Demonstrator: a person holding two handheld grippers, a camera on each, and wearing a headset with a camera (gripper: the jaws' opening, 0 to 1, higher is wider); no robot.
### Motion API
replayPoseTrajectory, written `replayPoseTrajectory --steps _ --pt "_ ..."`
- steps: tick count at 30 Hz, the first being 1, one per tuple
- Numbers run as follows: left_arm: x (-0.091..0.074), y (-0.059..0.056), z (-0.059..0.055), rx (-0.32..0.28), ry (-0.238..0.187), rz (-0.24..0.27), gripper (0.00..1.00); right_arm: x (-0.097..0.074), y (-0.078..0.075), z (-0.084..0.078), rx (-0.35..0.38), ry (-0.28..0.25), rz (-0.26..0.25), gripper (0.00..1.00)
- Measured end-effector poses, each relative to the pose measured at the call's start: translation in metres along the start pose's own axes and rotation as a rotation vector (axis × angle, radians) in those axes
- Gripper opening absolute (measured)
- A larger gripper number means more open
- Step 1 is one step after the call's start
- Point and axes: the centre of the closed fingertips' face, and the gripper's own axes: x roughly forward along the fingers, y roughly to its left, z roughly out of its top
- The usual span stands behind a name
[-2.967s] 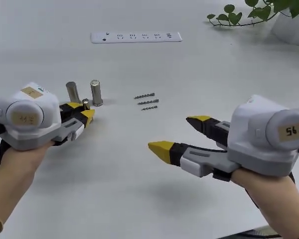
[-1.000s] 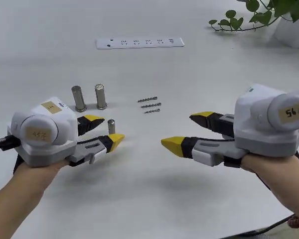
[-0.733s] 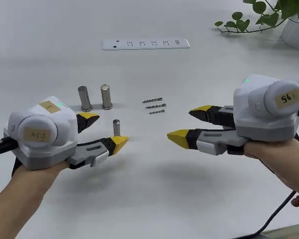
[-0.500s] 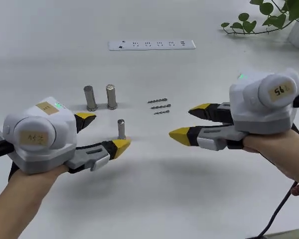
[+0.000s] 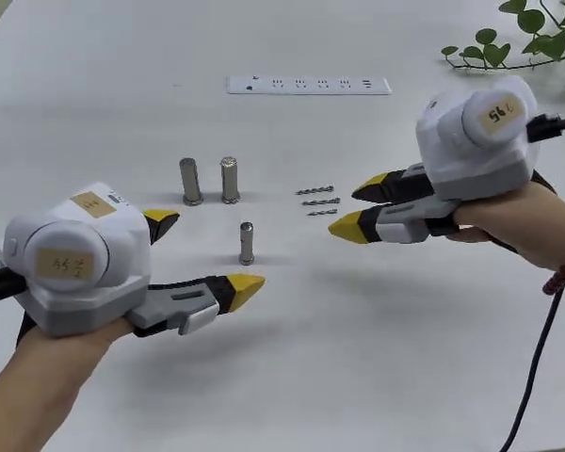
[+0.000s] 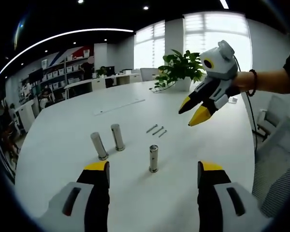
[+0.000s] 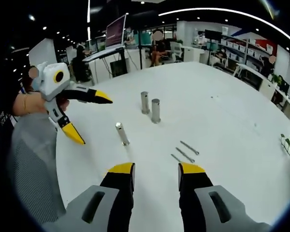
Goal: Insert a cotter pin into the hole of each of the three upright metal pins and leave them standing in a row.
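Three upright metal pins stand on the white table. Two stand side by side [image 5: 190, 181] [image 5: 230, 179]; the third pin [image 5: 247, 243] stands alone, nearer me. My left gripper [image 5: 205, 252] is open just short of that third pin [image 6: 153, 158], not touching it. Three cotter pins [image 5: 317, 200] lie side by side to the right of the pins. My right gripper [image 5: 356, 207] hovers open with nothing in it, its tips close beside the cotter pins [image 7: 184, 152]. The right gripper view has the lone pin [image 7: 122, 133] and the pair [image 7: 150, 106] ahead.
A white power strip [image 5: 309, 86] lies at the back of the table. A potted plant [image 5: 513, 42] trails leaves at the far right corner. A black cable [image 5: 544, 325] hangs from the right gripper. Office desks and people stand beyond the table [image 7: 135, 53].
My left gripper carried one pin away from the other two, stood it nearer me, opened and drew back. My right gripper moved up and forward to the cotter pins.
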Motion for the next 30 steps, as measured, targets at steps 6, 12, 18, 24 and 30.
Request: replayPoseTrajectory --steps 6,12,18,24,30 --pt "-0.002 0.001 -0.002 -0.003 0.007 0.009 0.78 0.017 -0.020 -0.016 -0.086 0.095 0.003 0.29" --pt "-0.004 0.001 -0.003 0.006 0.016 0.020 0.81 0.032 -0.034 -0.019 -0.131 0.142 0.043 0.25" --pt "-0.005 0.003 -0.007 0.011 0.029 0.029 0.81 0.042 -0.035 -0.017 -0.167 0.182 0.088 0.19" --pt "-0.006 0.006 -0.009 0.012 0.031 0.038 0.80 0.055 -0.039 -0.019 -0.162 0.207 0.117 0.16" --pt "-0.007 0.009 -0.012 0.011 0.036 0.045 0.78 0.061 -0.036 -0.024 -0.169 0.235 0.131 0.14"
